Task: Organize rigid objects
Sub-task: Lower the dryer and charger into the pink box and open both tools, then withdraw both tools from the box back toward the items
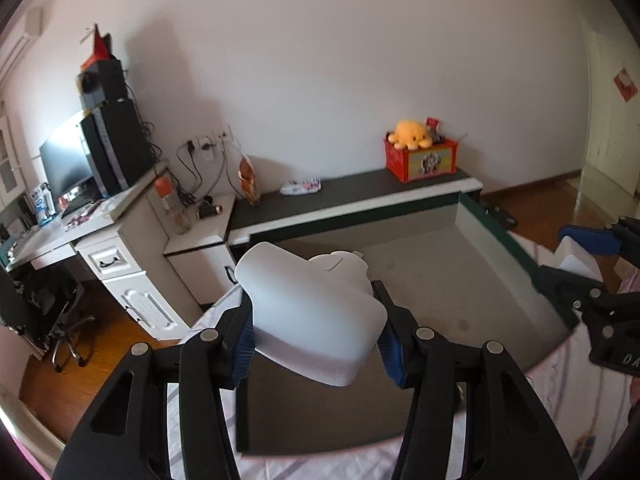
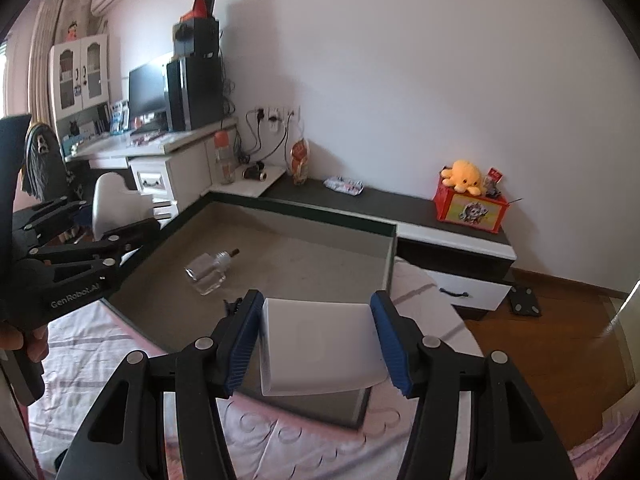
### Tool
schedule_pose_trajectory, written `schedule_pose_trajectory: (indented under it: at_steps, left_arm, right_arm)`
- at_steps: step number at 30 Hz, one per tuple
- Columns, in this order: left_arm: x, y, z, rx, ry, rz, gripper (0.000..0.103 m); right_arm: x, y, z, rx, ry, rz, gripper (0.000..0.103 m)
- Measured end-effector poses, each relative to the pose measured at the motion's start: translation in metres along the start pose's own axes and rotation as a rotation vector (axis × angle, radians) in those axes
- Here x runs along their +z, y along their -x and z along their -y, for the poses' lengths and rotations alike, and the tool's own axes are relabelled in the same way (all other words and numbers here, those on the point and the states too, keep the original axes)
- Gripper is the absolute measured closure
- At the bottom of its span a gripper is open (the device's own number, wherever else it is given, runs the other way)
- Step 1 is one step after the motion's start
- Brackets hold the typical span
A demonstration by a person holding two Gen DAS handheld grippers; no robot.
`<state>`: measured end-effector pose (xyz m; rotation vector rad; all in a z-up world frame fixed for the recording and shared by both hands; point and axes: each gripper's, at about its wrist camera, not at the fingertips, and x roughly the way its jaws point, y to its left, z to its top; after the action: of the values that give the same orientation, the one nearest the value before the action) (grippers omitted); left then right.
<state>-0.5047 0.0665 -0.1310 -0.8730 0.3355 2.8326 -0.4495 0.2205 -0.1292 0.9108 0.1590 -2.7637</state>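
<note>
Right tongs point(image 2: 316, 344) gripping white box point(image 2: 320, 350), glass bottle point(image 2: 208, 270) beyond

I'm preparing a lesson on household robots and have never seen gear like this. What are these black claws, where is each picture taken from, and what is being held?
No robot here: a person carries a hand-held claw in each hand, with a camera on each looking along its fingers. The left camera shows the left claw shut on a white bottle. The right camera shows the right claw shut on a white box. Both hang over a grey tray on a bed, where a glass bottle lies on its side.
</note>
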Motion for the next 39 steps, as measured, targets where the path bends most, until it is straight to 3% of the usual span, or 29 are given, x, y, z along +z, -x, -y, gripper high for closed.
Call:
schedule_pose_trajectory:
  at_steps: [8,17,19,20,23,26,29,34,36,38,39]
  left_arm:
    - [-0.015,-0.048,0.014,-0.012,-0.046,-0.105,0.05]
    - [-0.023,-0.054,0.015,-0.007,-0.05,-0.132,0.051]
    - [-0.021,-0.052,0.013,-0.009,-0.042,-0.125,0.047]
    - [-0.021,-0.048,0.011,-0.005,-0.035,-0.111,0.039]
    - [-0.017,-0.031,0.005,0.022,-0.008,-0.072,0.021]
    - [-0.017,-0.004,-0.004,0.036,0.028,-0.016,0.008]
    - [-0.023,0.03,-0.013,0.066,0.057,0.037,0.003]
    - [-0.037,0.095,-0.028,0.121,0.097,0.13,0.0]
    - [-0.044,0.12,-0.033,0.132,0.113,0.161,0.0]
    - [-0.051,0.143,-0.036,0.148,0.132,0.184,0.0]
    - [-0.056,0.156,-0.038,0.149,0.14,0.201,0.0]
  right_arm:
    - [-0.008,-0.064,0.0,0.039,0.021,-0.12,0.046]
    - [-0.019,-0.081,-0.003,0.042,0.027,-0.155,0.046]
    - [-0.018,-0.079,-0.003,0.048,0.027,-0.143,0.046]
    - [-0.018,-0.077,-0.004,0.045,0.03,-0.134,0.046]
    - [-0.014,-0.069,-0.006,0.048,0.032,-0.105,0.044]
    - [-0.011,-0.058,-0.009,0.031,0.036,-0.081,0.031]
    - [-0.008,-0.037,-0.012,0.023,0.032,-0.049,0.022]
    - [-0.01,0.018,-0.022,0.018,0.015,0.03,0.02]
    - [-0.014,0.044,-0.028,-0.015,0.007,0.072,0.013]
    - [-0.021,0.069,-0.034,-0.031,0.0,0.115,0.0]
    - [-0.024,0.085,-0.037,-0.04,-0.002,0.142,0.0]
